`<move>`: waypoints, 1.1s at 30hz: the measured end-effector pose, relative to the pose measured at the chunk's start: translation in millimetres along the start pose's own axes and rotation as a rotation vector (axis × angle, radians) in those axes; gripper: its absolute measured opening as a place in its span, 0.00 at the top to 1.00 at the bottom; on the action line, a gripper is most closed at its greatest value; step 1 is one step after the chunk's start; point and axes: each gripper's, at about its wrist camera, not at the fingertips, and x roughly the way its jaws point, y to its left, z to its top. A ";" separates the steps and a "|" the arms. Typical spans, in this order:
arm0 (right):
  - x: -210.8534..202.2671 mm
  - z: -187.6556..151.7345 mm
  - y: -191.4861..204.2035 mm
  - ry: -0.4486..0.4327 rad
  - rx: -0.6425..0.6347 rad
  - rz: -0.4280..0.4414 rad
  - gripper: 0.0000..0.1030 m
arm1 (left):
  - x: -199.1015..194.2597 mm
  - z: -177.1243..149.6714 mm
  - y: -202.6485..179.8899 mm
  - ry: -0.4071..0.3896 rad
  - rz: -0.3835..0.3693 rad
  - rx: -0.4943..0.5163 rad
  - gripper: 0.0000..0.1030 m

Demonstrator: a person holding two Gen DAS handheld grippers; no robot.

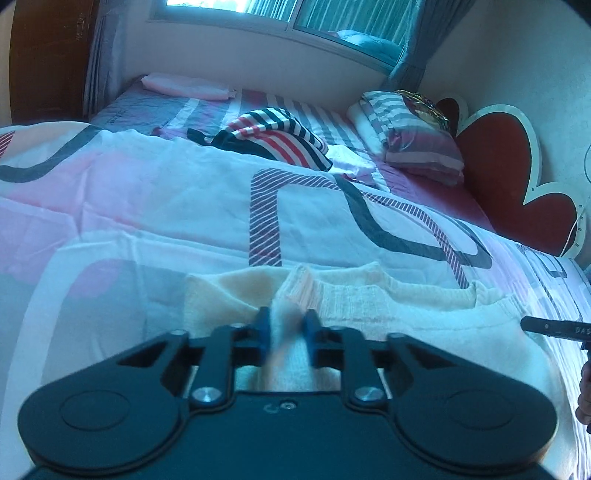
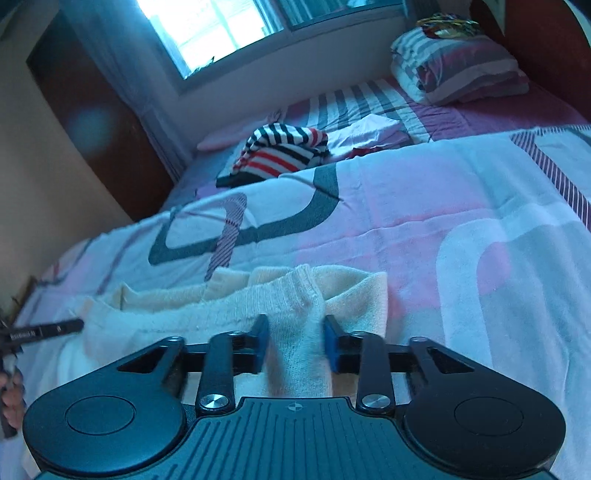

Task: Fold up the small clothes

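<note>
- daylight enters through the window [image 1: 236, 7] at the far side of the bed [image 1: 147, 192]; its panes are blown out to white.
- both views carry a cool blue cast and soft, weak shadows.
- fisheye bending curves the walls; corners go dark.
- cloth between the fingers [image 2: 260, 339] is smeared with motion blur.

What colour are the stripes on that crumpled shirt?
Red, white and dark navy stripes on the striped shirt, clearest in the right wrist view.
</note>
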 end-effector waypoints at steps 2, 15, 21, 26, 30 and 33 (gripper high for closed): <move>-0.9 -1.8 3.7 -0.027 -0.037 -0.012 0.98 | -3.9 -0.9 3.7 -0.041 -0.006 -0.020 0.98; 5.4 -8.2 -11.9 -0.104 0.003 -0.082 0.98 | 13.0 2.4 6.8 -0.068 0.018 -0.063 0.94; -21.3 -6.2 12.6 -0.241 -0.075 -0.157 0.35 | -15.8 1.7 -8.0 -0.153 0.108 -0.050 0.45; 17.6 -4.4 83.8 -0.080 -0.246 -0.043 0.66 | 5.6 -1.8 -89.7 -0.093 0.035 0.149 0.35; 44.6 -16.0 109.7 -0.015 -0.291 -0.040 0.65 | 26.3 -14.2 -105.0 -0.041 0.028 0.165 0.35; 35.0 -14.9 82.2 -0.028 -0.262 -0.077 0.65 | 19.6 -24.1 -82.7 -0.069 0.063 0.171 0.34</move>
